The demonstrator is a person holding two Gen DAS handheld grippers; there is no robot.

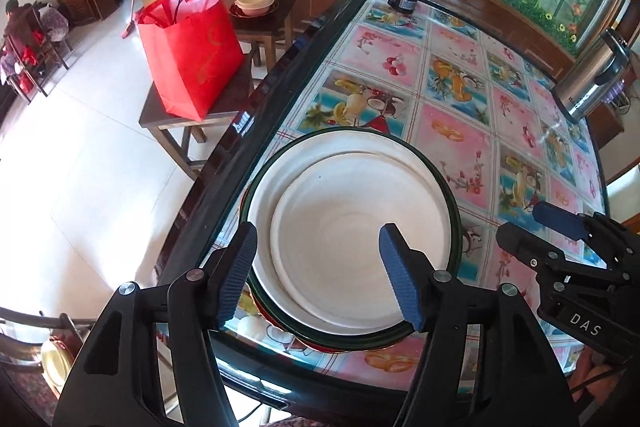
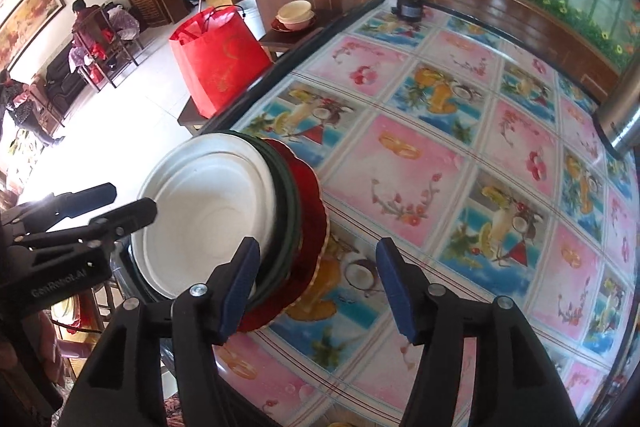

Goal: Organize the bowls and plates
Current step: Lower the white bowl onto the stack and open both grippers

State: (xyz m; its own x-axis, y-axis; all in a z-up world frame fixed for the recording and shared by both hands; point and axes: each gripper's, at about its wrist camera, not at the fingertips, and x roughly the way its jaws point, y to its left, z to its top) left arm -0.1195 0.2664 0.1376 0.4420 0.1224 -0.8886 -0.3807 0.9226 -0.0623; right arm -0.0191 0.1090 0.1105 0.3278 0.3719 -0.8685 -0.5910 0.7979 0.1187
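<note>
A stack of dishes is sitting close to the near-left corner of the desk [image 1: 452, 115], just inside its dark raised edge [image 1: 256, 99]: a white plate [image 1: 340, 247] is lying uppermost, nested in a white bowl with a dark green rim [image 1: 454, 223], and from the right wrist view a red scalloped plate [image 2: 310, 223] is showing at the bottom of the stack, its frilled border sticking out toward the middle of the desk. The left gripper [image 1: 318, 273] is hovering over the stack with its blue-padded fingers [image 1: 238, 273] spread wide, one over the stack's left rim and the other over the plate's inner well; whether either pad is touching the dishes cannot be told. The right gripper [image 2: 316, 285] is also standing open, its left finger [image 2: 240, 287] appearing in front of the stack's right side and its right finger over bare fruit-patterned tablecloth [image 2: 460, 155]. In the left wrist view the right gripper is showing beside the stack on the right, apart from it. Most of the desk beyond the stack is lying uncovered, with only a small black motor-like object [image 1: 404, 1] at the far edge and a steel kettle [image 1: 592, 79] at the right edge. Off the desk's left edge, a red bag [image 1: 192, 51] is standing on a low wooden stool [image 1: 160, 117], and more bowls [image 1: 254, 1] are stacked on a second stool behind it.
</note>
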